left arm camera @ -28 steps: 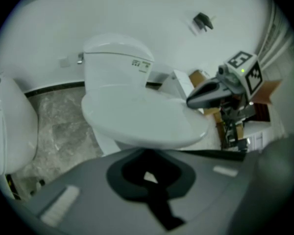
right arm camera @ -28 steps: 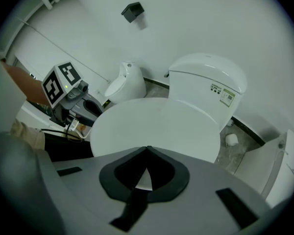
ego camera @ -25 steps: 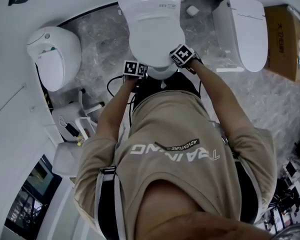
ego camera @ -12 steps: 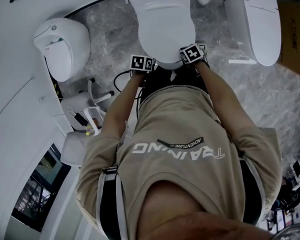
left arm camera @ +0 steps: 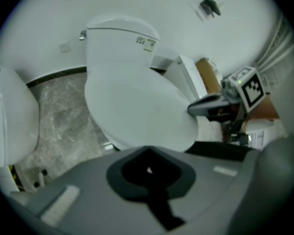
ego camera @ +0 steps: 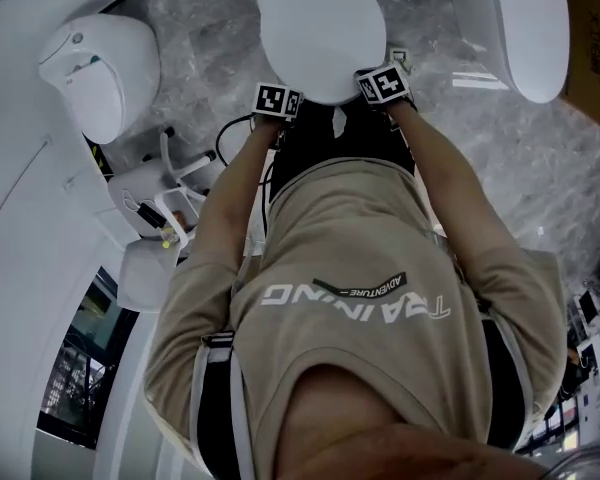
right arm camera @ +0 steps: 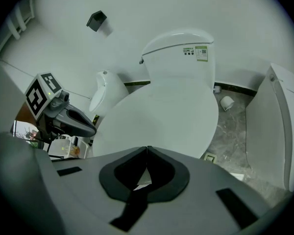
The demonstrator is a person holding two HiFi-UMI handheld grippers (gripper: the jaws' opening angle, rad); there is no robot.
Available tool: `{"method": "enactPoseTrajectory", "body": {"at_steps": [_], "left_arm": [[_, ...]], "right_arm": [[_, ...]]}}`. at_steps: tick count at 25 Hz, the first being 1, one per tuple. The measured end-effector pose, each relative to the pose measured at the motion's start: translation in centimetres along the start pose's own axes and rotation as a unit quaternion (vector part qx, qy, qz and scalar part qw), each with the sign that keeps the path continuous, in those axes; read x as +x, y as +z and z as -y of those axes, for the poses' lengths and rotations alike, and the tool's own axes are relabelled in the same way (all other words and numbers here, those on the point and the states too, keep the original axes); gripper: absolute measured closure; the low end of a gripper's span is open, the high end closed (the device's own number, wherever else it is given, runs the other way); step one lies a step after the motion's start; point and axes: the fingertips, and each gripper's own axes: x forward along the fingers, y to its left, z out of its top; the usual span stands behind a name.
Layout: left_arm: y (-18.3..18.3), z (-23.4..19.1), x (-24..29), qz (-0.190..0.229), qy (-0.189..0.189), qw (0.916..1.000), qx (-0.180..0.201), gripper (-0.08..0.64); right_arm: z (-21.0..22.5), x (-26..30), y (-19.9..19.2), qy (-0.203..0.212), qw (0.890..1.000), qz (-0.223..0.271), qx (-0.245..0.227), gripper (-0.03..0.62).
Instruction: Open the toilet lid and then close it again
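Lid: white oval toilet lid [ego camera: 320, 38], down, near both tongs.
Left tongs [left arm camera: 148, 151]: together, empty.
Right tongs [right arm camera: 147, 148]: together, empty.

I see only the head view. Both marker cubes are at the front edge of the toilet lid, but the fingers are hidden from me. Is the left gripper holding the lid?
Observer: No. The left gripper view shows the left gripper shut, its fingers together with nothing between them.
Operator: And the right one?
Observer: The right gripper is shut and empty too, in its own view.
Operator: Is the lid standing up against the tank?
Observer: No. In the right gripper view the tank and its label show uncovered behind the toilet lid, so the lid is lowered.
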Motion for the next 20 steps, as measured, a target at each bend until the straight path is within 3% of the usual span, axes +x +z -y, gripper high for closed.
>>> {"method": "enactPoseTrajectory", "body": {"at_steps": [3, 9, 20], "left_arm": [[-1.0, -0.2, 1.1, -0.010, -0.007, 0.9999, 0.004, 0.555], [-2.2, -0.8, 3.0, -0.001, -0.038, 0.9990, -0.023, 0.555], [-4.4, -1.2, 7.1, -0.053, -0.036, 0.9935, 0.094, 0.555]], "right_arm": [[0.0, 0.9, -1.1, -0.002, 1.000, -0.009, 0.006, 0.578], [0.5, 2.5, -2.5, -0.005, 1.000, -0.025, 0.003, 0.578], [1.5, 5.6, -5.4, -0.026, 0.999, -0.046, -0.006, 0.578]]}}
